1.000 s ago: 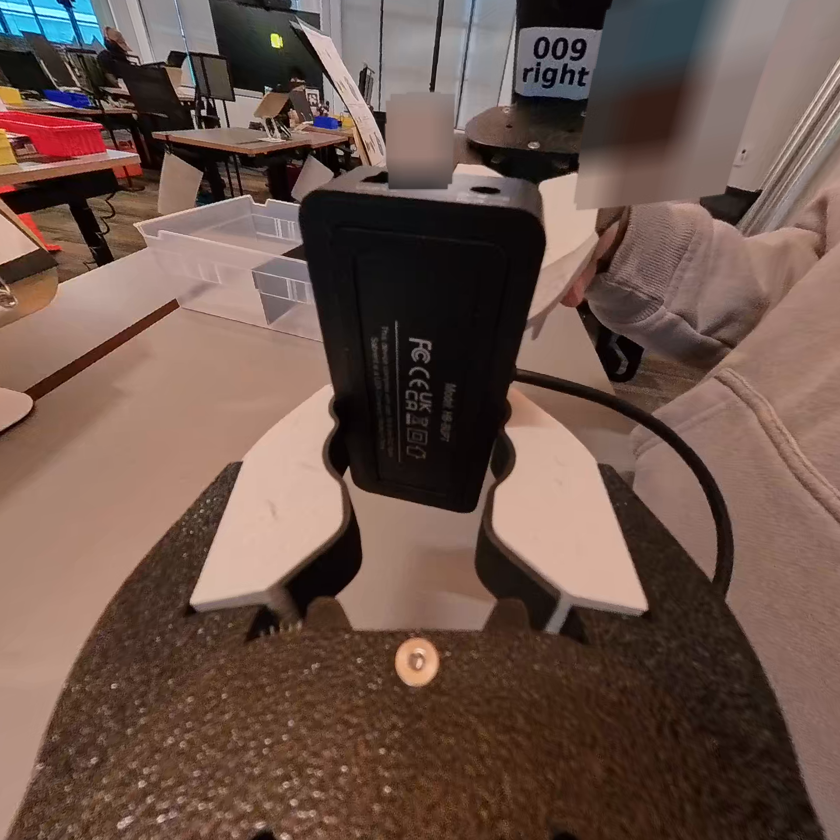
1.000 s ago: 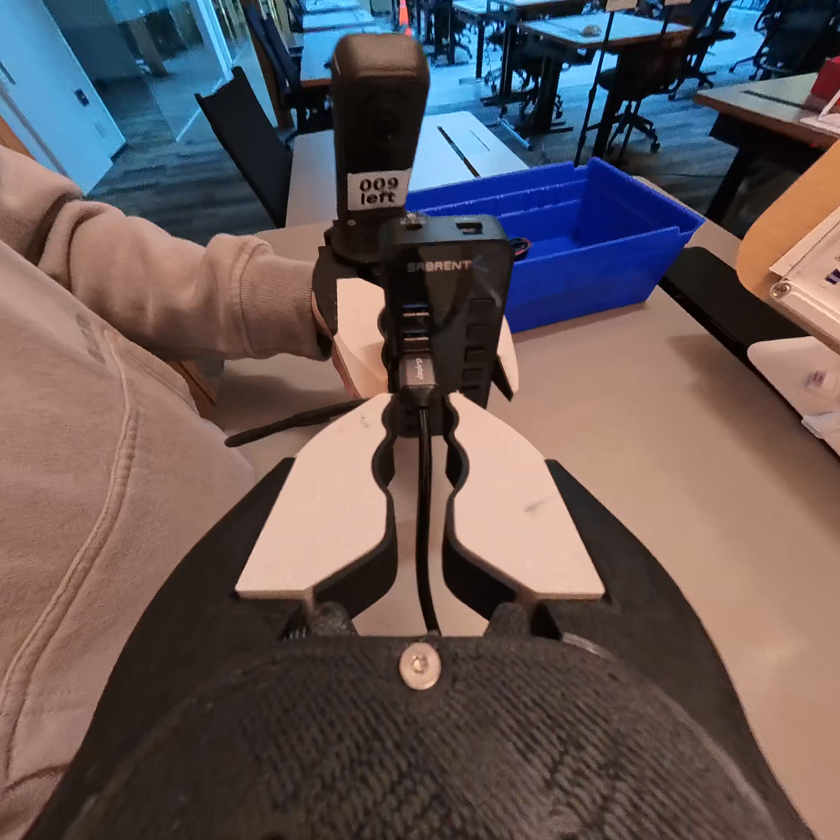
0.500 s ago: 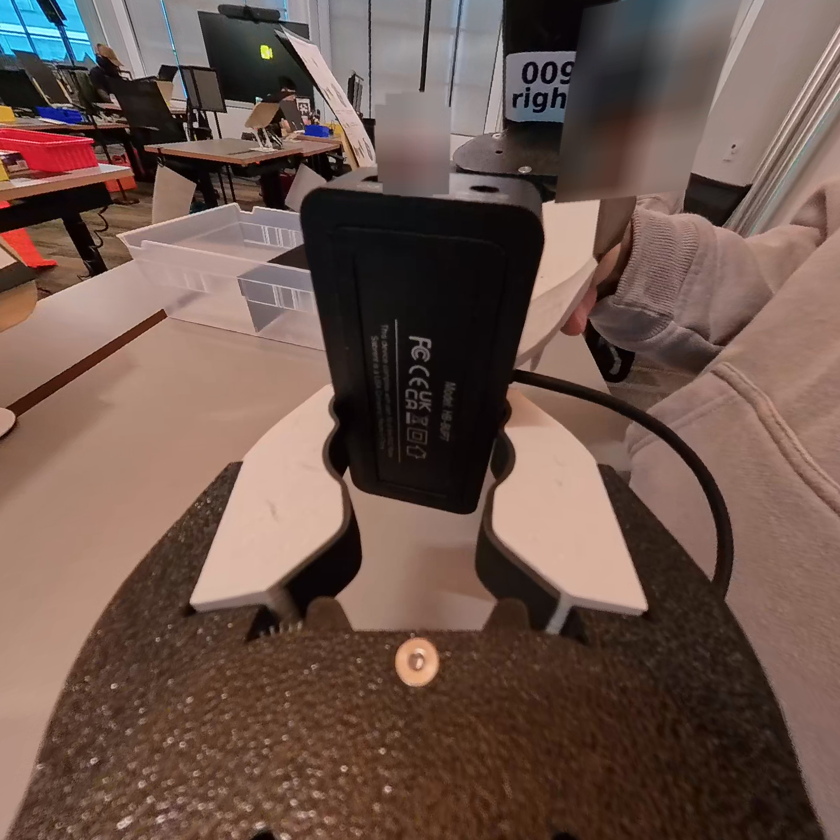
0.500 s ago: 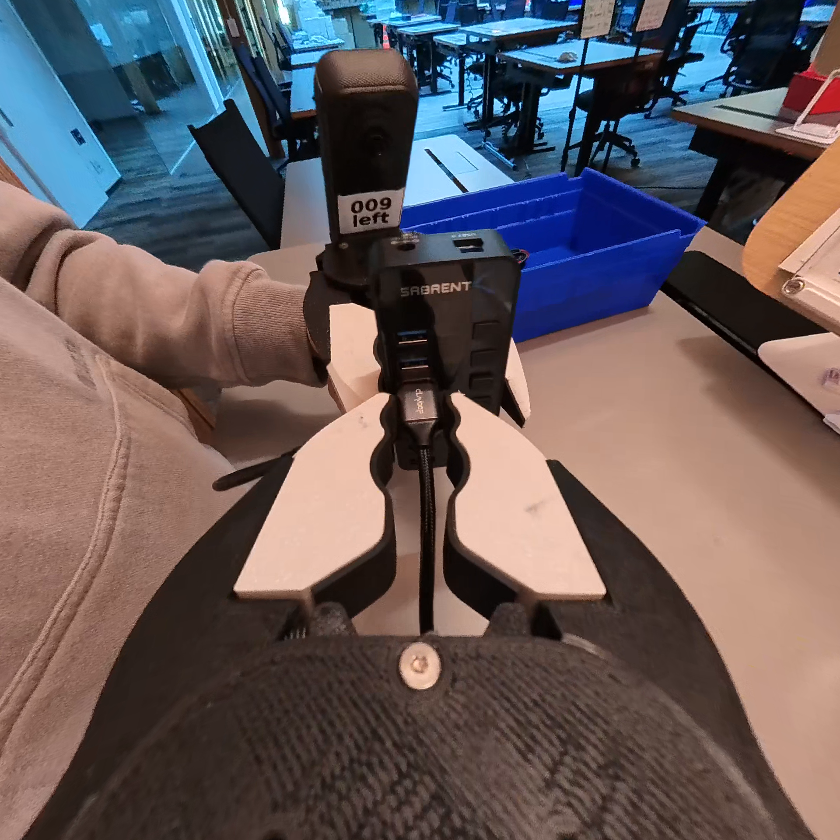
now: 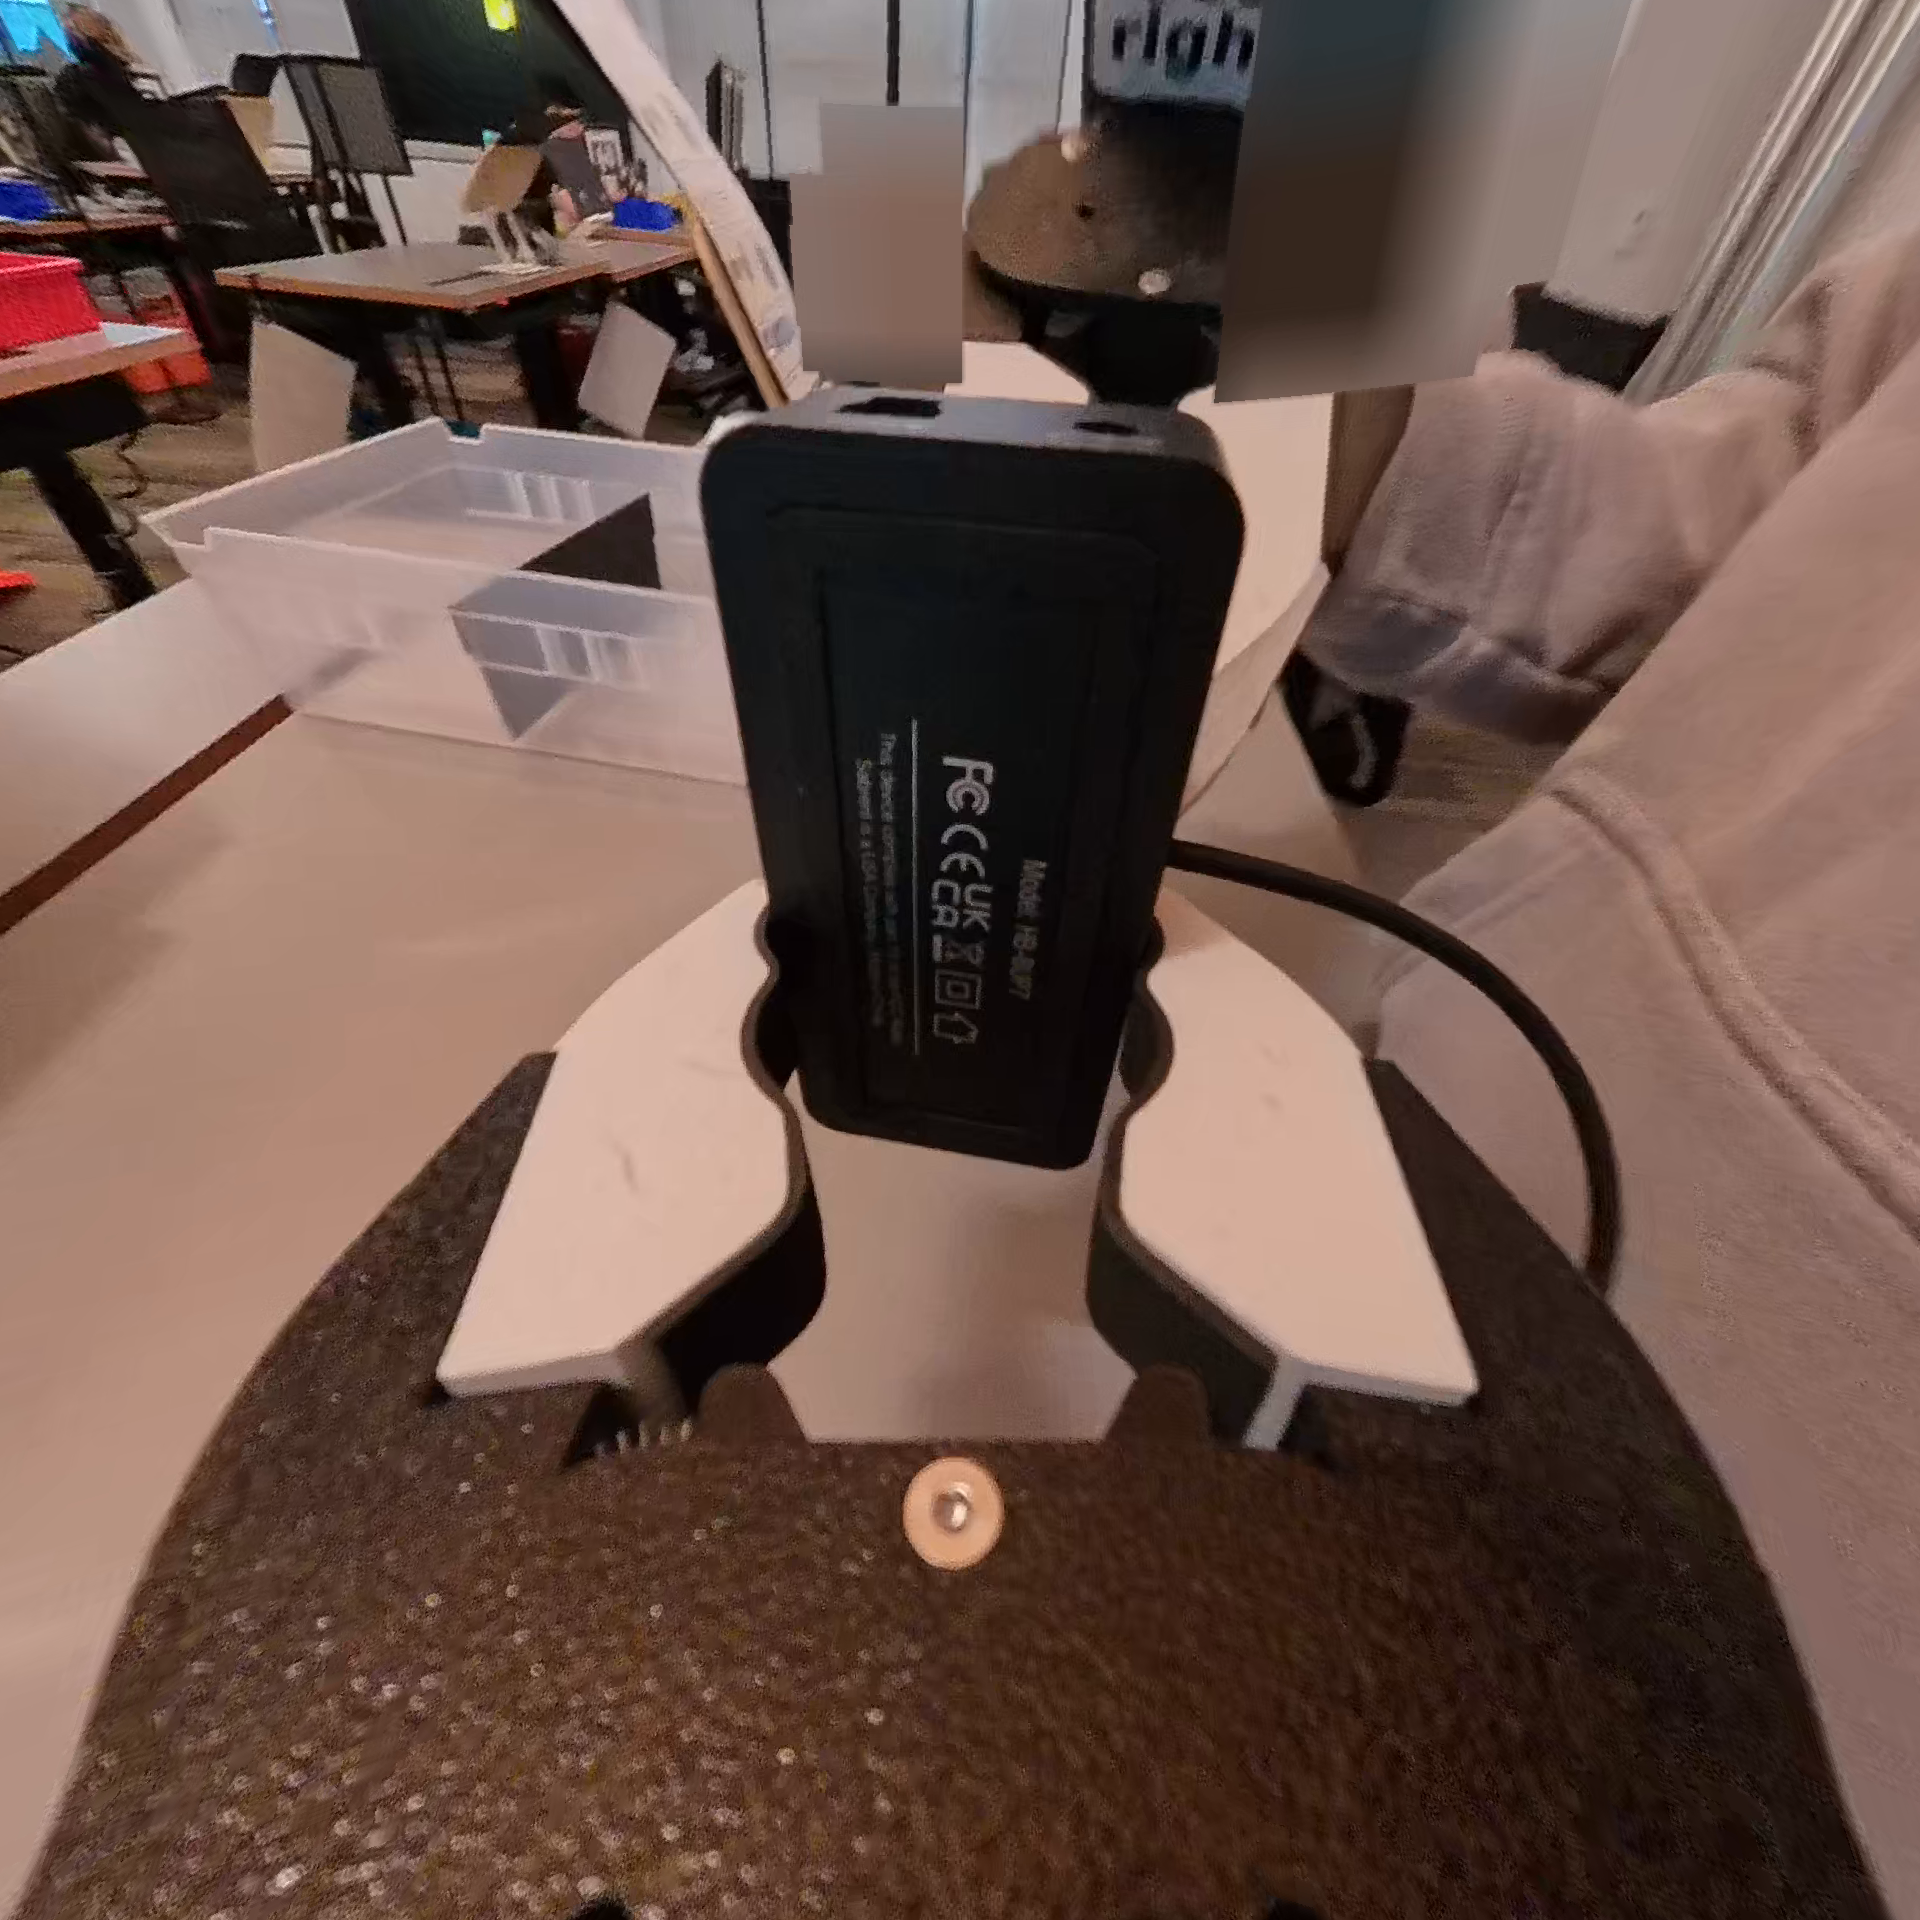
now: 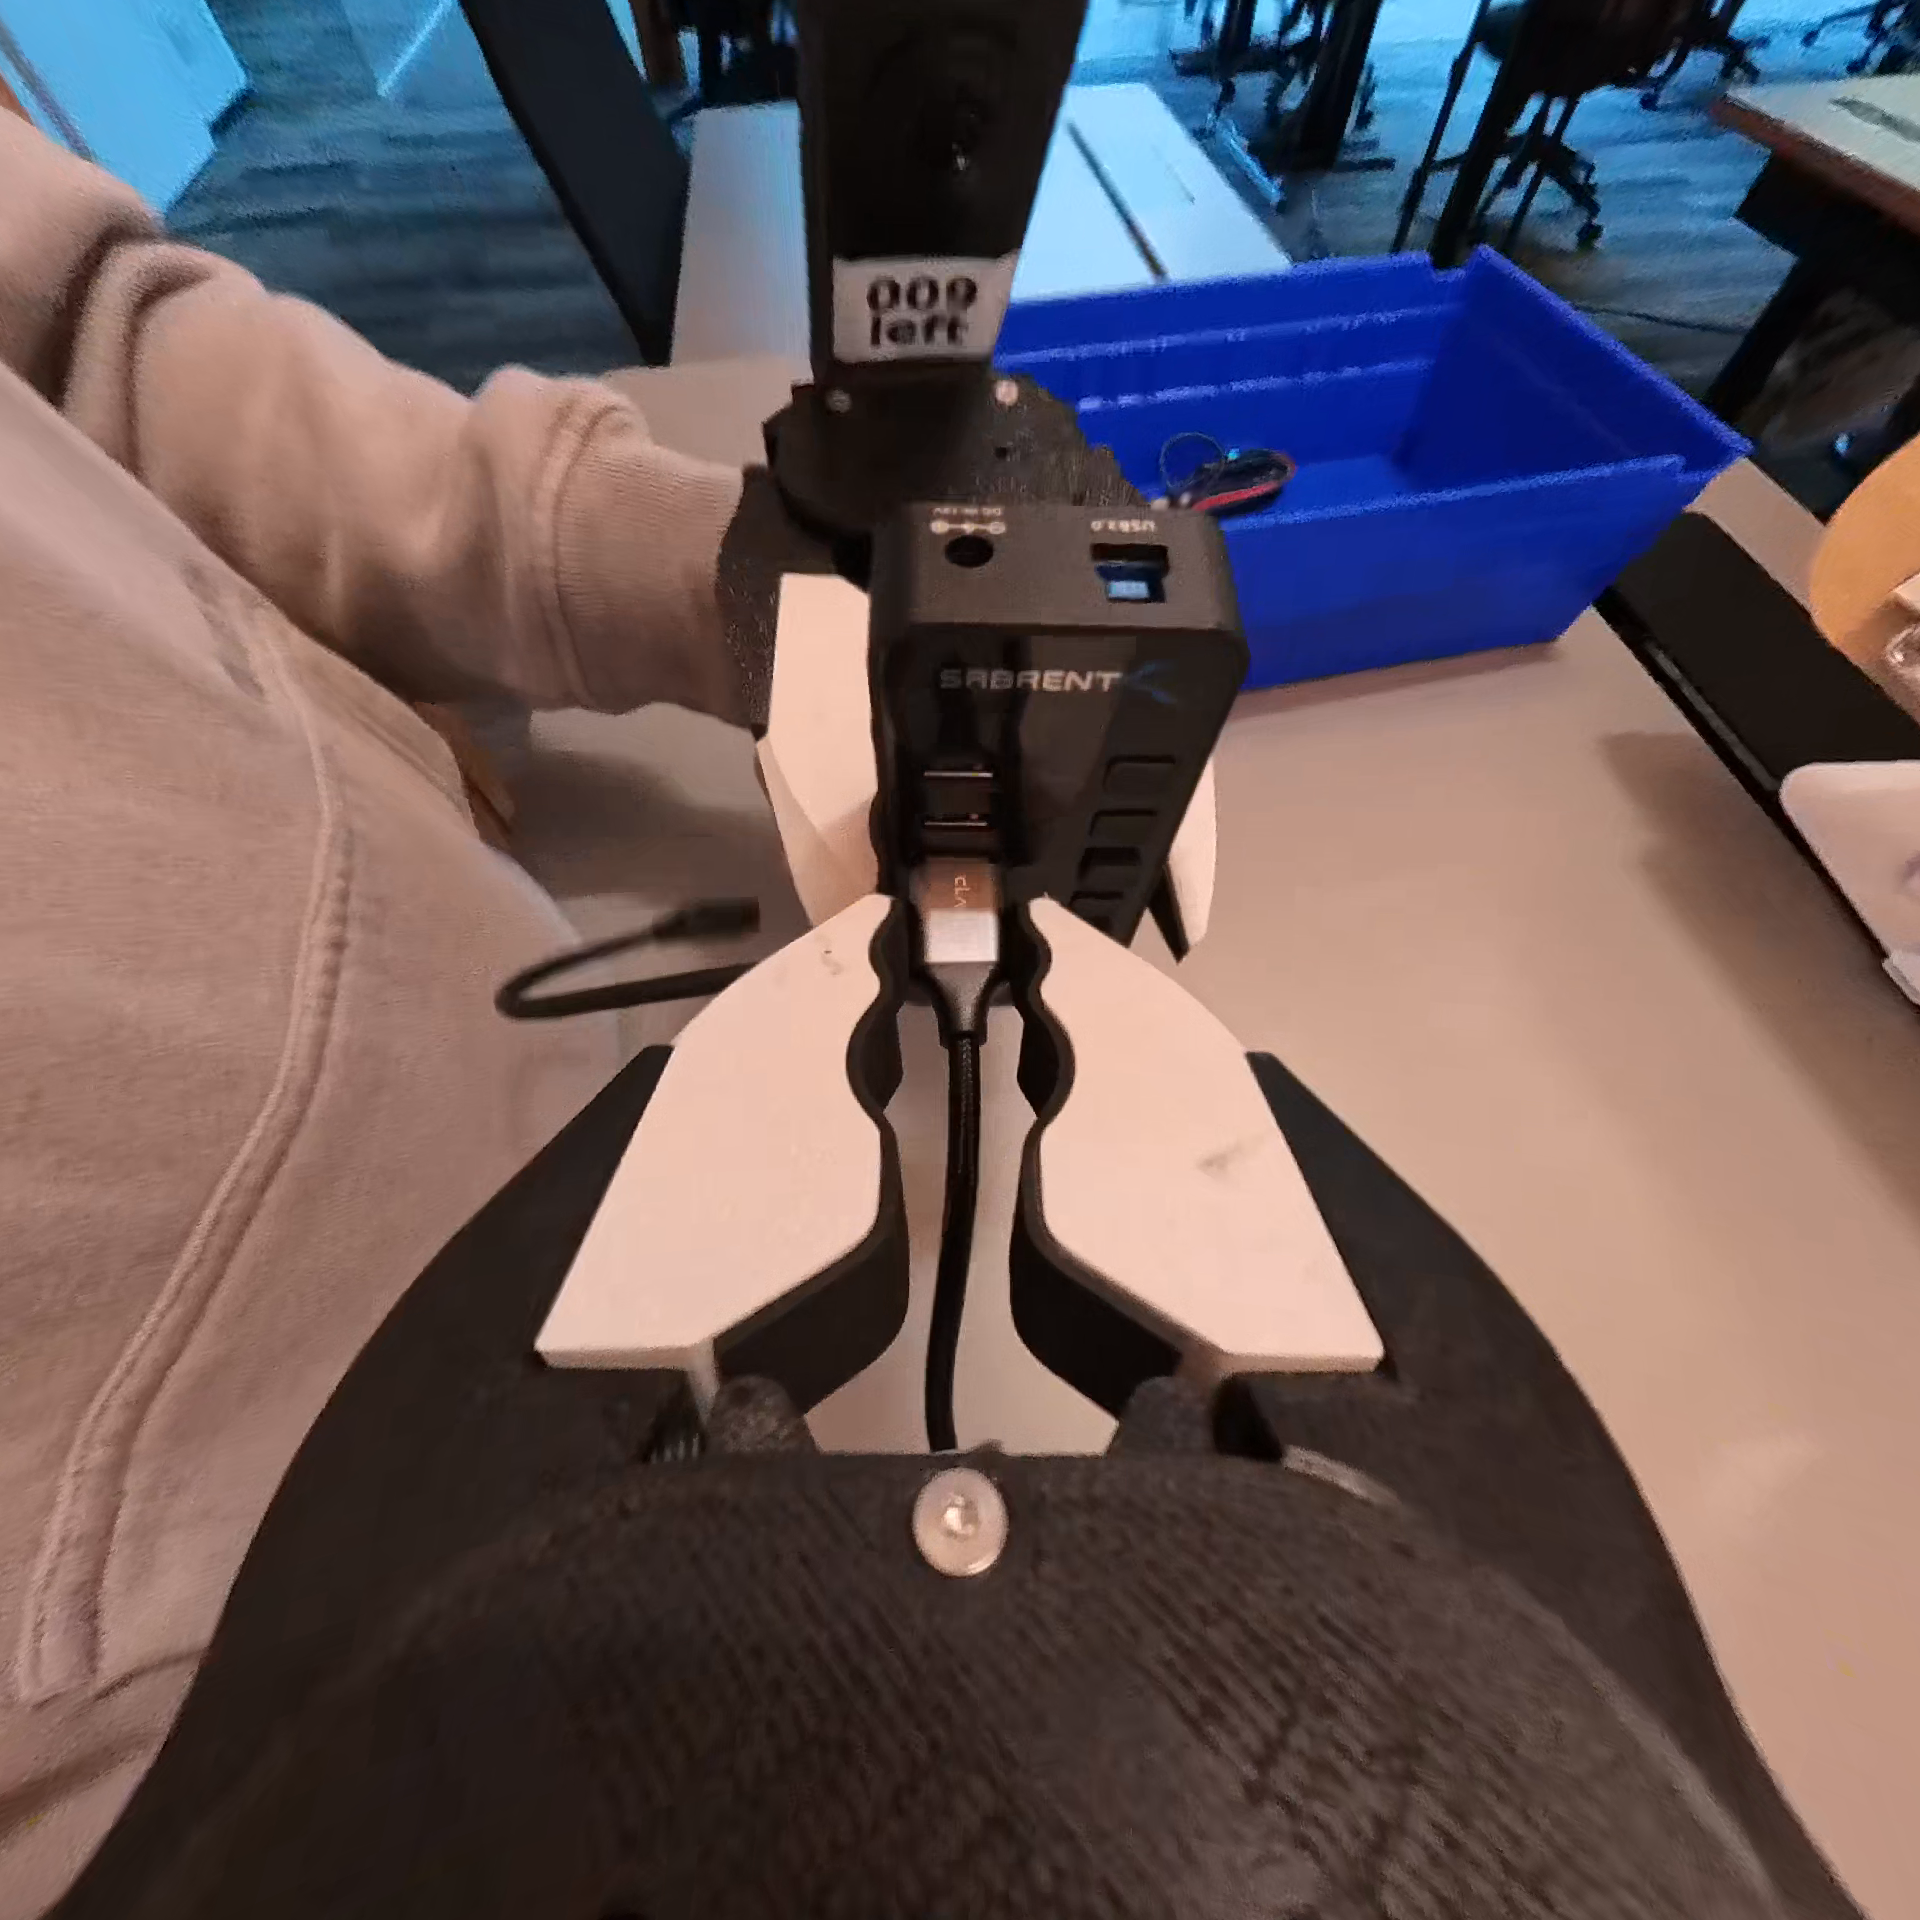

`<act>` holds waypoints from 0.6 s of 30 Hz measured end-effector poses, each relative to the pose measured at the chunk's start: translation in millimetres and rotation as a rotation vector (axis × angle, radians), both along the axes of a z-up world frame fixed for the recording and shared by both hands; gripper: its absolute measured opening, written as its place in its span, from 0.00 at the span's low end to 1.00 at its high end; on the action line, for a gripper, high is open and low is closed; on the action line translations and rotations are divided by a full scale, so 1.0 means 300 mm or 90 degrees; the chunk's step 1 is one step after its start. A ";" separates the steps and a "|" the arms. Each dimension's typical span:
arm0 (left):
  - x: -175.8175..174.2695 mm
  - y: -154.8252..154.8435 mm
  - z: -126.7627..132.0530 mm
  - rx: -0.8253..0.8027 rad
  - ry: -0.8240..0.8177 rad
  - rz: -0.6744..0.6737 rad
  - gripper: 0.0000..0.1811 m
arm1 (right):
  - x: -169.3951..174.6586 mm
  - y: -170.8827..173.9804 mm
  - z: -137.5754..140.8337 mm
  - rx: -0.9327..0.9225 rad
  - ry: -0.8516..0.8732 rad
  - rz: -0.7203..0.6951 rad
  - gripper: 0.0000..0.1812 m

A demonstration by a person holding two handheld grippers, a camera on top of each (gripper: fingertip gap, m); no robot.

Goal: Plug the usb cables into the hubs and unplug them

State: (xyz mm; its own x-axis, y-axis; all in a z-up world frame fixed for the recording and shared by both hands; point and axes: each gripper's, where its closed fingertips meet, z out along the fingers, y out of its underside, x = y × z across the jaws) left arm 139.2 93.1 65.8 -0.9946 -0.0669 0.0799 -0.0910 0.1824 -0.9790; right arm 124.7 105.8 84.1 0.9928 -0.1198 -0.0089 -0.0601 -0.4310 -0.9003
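Note:
My left gripper (image 5: 956,935) is shut on the lower end of a black USB hub (image 5: 966,727) and holds it upright above the table. In the right wrist view the hub (image 6: 1081,707) shows its port side and its top end. My right gripper (image 6: 961,920) is shut on a grey USB plug (image 6: 958,914), whose tip sits at one of the hub's lower ports. I cannot tell how deep it sits. The black braided cable (image 6: 961,1195) runs back between my right fingers. It loops to the right in the left wrist view (image 5: 1507,1039). Its other end (image 6: 675,925) hangs near the sleeve.
A clear plastic tray (image 5: 416,561) stands on the table behind the hub. A blue bin (image 6: 1455,582) with thin wires inside stands at the back right of the grey table (image 6: 1507,987). A person's beige sleeves (image 6: 364,540) are close on the left.
The two grippers have come closer together. The hub has tilted toward the right wrist camera, so its top end now shows. Both grips are unchanged.

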 end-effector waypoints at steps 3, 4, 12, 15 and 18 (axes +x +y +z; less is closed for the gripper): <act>-0.005 0.013 0.058 -0.072 0.043 -0.007 0.34 | 0.000 0.010 0.040 0.041 -0.004 0.003 0.10; -0.004 0.018 0.075 -0.095 0.052 -0.002 0.34 | 0.003 0.014 0.050 0.049 -0.012 -0.001 0.10; -0.007 0.035 0.095 -0.095 0.022 0.029 0.35 | -0.006 0.026 0.043 0.039 0.007 0.015 0.10; -0.008 0.036 0.095 -0.075 0.005 0.037 0.35 | -0.005 0.025 0.031 0.017 -0.001 0.021 0.10; -0.008 0.041 0.094 -0.057 -0.013 0.039 0.34 | -0.010 0.029 0.029 0.018 -0.004 0.025 0.10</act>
